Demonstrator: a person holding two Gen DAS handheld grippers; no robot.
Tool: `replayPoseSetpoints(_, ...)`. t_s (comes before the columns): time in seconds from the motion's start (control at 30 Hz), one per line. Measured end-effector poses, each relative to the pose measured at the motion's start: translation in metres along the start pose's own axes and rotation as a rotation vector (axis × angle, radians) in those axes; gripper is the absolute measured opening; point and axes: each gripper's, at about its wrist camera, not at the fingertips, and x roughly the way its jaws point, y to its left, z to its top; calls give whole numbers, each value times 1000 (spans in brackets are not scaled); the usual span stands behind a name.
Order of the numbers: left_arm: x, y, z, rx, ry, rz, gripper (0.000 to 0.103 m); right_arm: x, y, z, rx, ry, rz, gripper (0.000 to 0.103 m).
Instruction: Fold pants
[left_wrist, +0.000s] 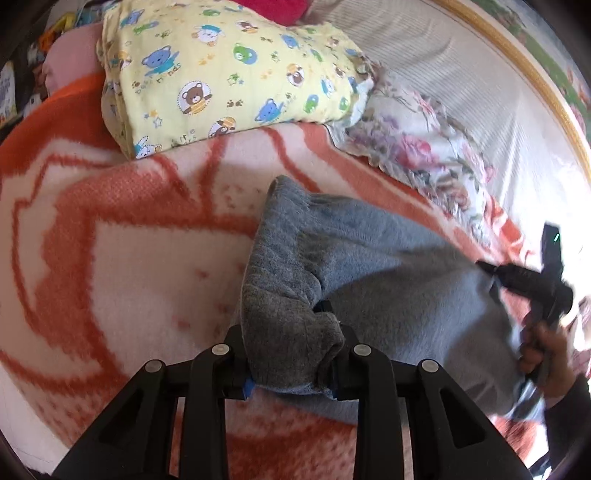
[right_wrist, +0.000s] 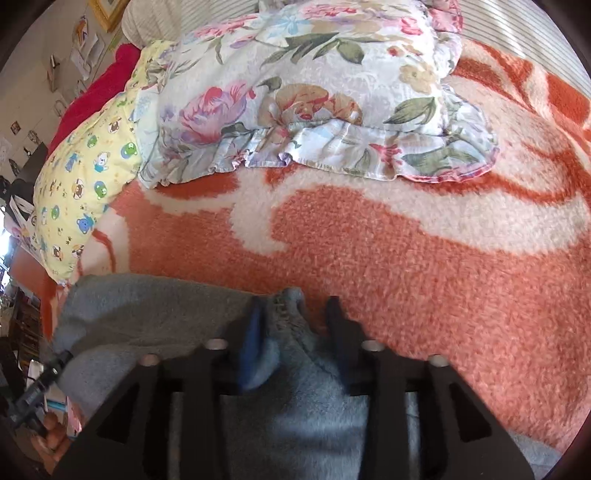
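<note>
The soft grey fleece pants (left_wrist: 369, 266) lie bunched on the orange-and-cream patterned blanket (left_wrist: 110, 240) of the bed, their gathered elastic waistband rumpled and lifted at one end. The cloth is thick and fuzzy, partly doubled over itself, with one corner (right_wrist: 291, 306) raised off the blanket.

My right claw (right_wrist: 293, 321) grips grey pants (right_wrist: 147, 314) on an orange blanket (right_wrist: 406, 258); floral pillow (right_wrist: 314, 92) beyond.

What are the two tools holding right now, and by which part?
Both hold the grey pants. The left tool grips a bunched, cuff-like end; the right tool has a gathered edge between its fingers.
</note>
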Motion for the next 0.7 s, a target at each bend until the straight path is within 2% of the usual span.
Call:
replayPoseSetpoints(0.03,1,-4,-2,28,9,14,31,-8,2,-1,-5,-16,-2,50)
replayPoseSetpoints(0.13,-3,-7,-4,58,17,49,38,-41,8,-8,-40,-73,25,50)
replayPoseSetpoints(0.2,-11,-7,0,53,12,89,50,-68,12,-18,-66,-104,50,51)
replayPoseSetpoints(0.33,-47,-15,3,71,-61,87,55,-121,7,-50,-102,-140,72,51)
replayPoseSetpoints(0.4,-65,-34,1,140,-84,56,65,-141,0,-65,-104,-141,62,51)
replayPoseSetpoints(0.53,-71,-89,-12,302,-57,-32,67,-174,-23,-98,-62,-142,28,51)
replayPoseSetpoints(0.7,-63,-169,-33,491,-27,-145,67,-211,-60,-139,26,-170,-67,51)
